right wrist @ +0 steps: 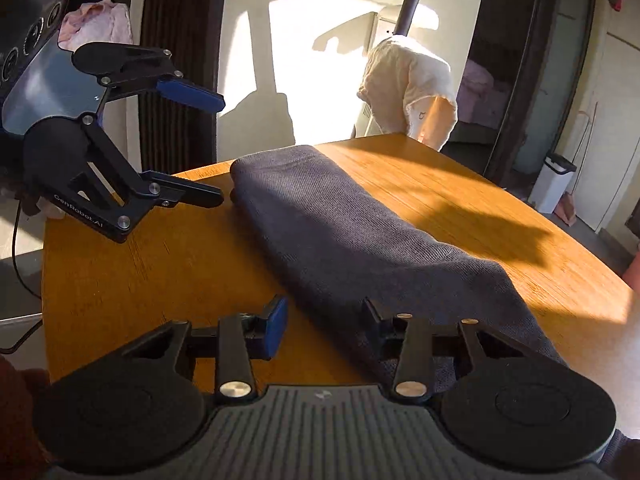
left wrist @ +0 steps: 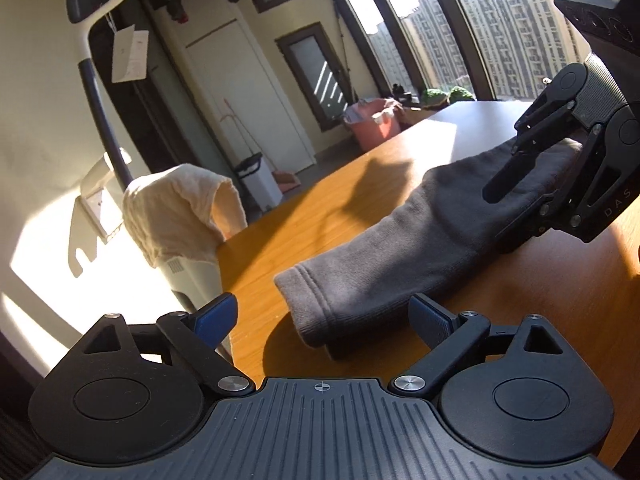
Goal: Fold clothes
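1. The left tool [right wrist: 218, 150] hovered with its jaws wide at the near end of the grey garment [right wrist: 340, 232], likely ready to pinch it.
2. The garment lay as a long fold on the bench [right wrist: 160, 264].
3. The right tool [right wrist: 324, 320] stood wide over its other end.

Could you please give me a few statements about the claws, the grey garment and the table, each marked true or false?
1. The grey garment lies folded into a long strip on the wooden table. True.
2. The left claw is shut on the garment. False: it is open, beside the garment's end.
3. The right claw is open at the garment's other end. True.
4. A cream cloth lies on the table. False: it is draped over something beyond the table's edge.
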`<action>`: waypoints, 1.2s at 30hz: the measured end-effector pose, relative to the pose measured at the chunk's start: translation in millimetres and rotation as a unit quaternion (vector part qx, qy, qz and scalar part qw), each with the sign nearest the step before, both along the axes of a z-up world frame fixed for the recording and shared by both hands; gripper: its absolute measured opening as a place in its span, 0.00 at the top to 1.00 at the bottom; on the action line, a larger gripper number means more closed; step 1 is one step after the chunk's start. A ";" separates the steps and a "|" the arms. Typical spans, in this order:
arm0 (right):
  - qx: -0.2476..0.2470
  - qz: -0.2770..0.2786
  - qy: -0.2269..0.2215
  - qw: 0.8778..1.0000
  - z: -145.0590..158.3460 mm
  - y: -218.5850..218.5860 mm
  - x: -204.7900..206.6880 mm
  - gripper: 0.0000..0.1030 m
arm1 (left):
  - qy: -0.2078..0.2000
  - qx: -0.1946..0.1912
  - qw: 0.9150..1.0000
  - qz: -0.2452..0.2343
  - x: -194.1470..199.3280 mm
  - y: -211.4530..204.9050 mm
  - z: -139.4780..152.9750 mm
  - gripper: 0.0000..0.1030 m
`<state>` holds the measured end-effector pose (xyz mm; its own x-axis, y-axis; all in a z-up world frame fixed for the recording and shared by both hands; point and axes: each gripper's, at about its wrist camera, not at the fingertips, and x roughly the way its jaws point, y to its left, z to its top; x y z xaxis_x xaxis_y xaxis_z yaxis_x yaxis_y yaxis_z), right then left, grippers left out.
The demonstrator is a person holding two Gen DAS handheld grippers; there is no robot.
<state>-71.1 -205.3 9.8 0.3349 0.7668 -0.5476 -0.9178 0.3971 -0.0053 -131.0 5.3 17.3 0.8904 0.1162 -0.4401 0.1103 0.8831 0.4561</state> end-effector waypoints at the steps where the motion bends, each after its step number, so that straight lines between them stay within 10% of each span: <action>1: 0.004 -0.010 0.002 1.000 1.0 0.2 0.7 0.92 | 0.002 0.004 1.000 -0.003 1.1 -0.7 -0.9 0.13; 14: 0.035 -0.152 0.021 0.988 22.0 -64.0 32.6 0.85 | -0.015 0.039 0.999 0.006 55.0 -6.0 -20.3 0.15; 20: 0.005 -0.333 -0.078 0.940 19.5 -151.1 16.5 0.47 | -0.020 0.051 0.998 -0.001 63.3 -11.9 -22.8 0.36; 23: 0.026 -0.390 -0.029 0.920 15.6 -188.1 31.5 0.43 | -0.028 0.037 0.999 -0.003 55.7 -11.7 -17.7 0.52; 25: 0.039 -0.411 0.009 0.911 9.0 -202.6 44.0 0.44 | -0.025 0.025 0.999 -0.010 53.9 -12.4 -14.6 0.57; 28: 0.049 -0.396 0.021 0.917 15.1 -198.4 67.5 0.91 | -0.021 0.016 1.000 -0.014 58.7 -15.6 -13.2 0.62; 32: 0.062 -0.372 0.033 0.926 24.6 -190.9 99.3 0.92 | -0.023 -0.014 1.000 -0.013 73.2 -13.0 -2.1 0.71; 36: 0.074 -0.411 -0.004 0.908 49.9 -178.7 164.9 0.83 | -0.024 -0.097 0.994 0.048 127.0 18.8 19.0 0.62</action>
<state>93.8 -384.1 59.7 0.8312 0.3204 -0.4543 -0.3101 0.9455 0.0995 -4.0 24.1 36.3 0.8999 0.1188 -0.4197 0.0034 0.9602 0.2792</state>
